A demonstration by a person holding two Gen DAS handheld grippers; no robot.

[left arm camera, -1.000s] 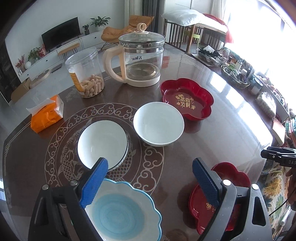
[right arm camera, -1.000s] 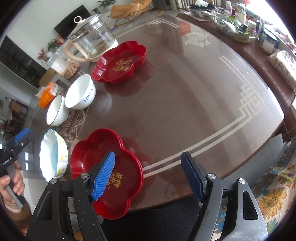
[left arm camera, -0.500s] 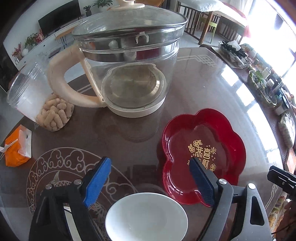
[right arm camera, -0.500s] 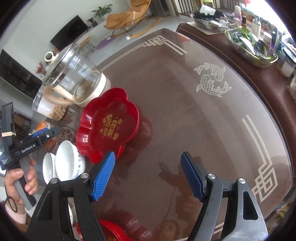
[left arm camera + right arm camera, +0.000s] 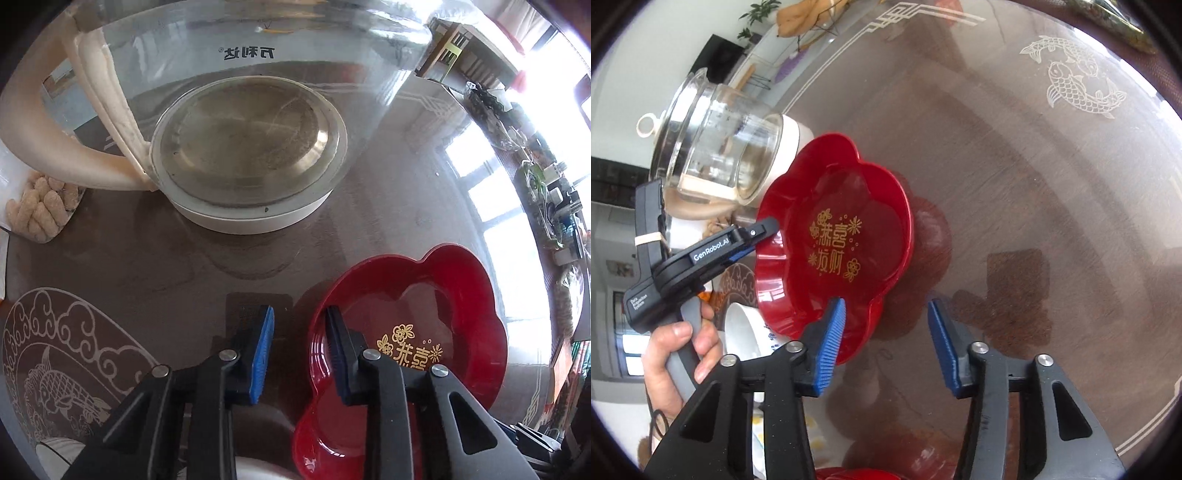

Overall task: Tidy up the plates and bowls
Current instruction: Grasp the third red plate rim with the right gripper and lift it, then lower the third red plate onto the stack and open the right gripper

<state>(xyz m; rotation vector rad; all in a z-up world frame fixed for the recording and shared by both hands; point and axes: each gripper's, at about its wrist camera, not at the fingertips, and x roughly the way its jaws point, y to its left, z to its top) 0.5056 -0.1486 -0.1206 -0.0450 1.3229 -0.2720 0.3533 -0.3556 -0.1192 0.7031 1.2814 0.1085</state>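
Observation:
A red flower-shaped plate [image 5: 443, 306] with gold writing lies on the brown table; it also shows in the right wrist view [image 5: 838, 236]. My left gripper [image 5: 299, 343] straddles the plate's left rim, jaws narrowed around it with a small gap; it shows in the right wrist view [image 5: 764, 230] at that rim. My right gripper [image 5: 886, 332] is open and empty, its left finger over the plate's near edge. A white bowl [image 5: 746, 332] sits left of the plate. A second red plate's rim [image 5: 849, 472] shows at the bottom.
A glass kettle [image 5: 236, 147] on a cream base stands just behind the plate, also in the right wrist view [image 5: 720, 155]. A jar of peanuts [image 5: 40, 210] sits at the far left. Cluttered trays [image 5: 546, 192] line the table's right side.
Both grippers moved forward to the far red plate. My left gripper's jaws narrowed from wide open to straddle the plate's left rim. The right gripper stayed open.

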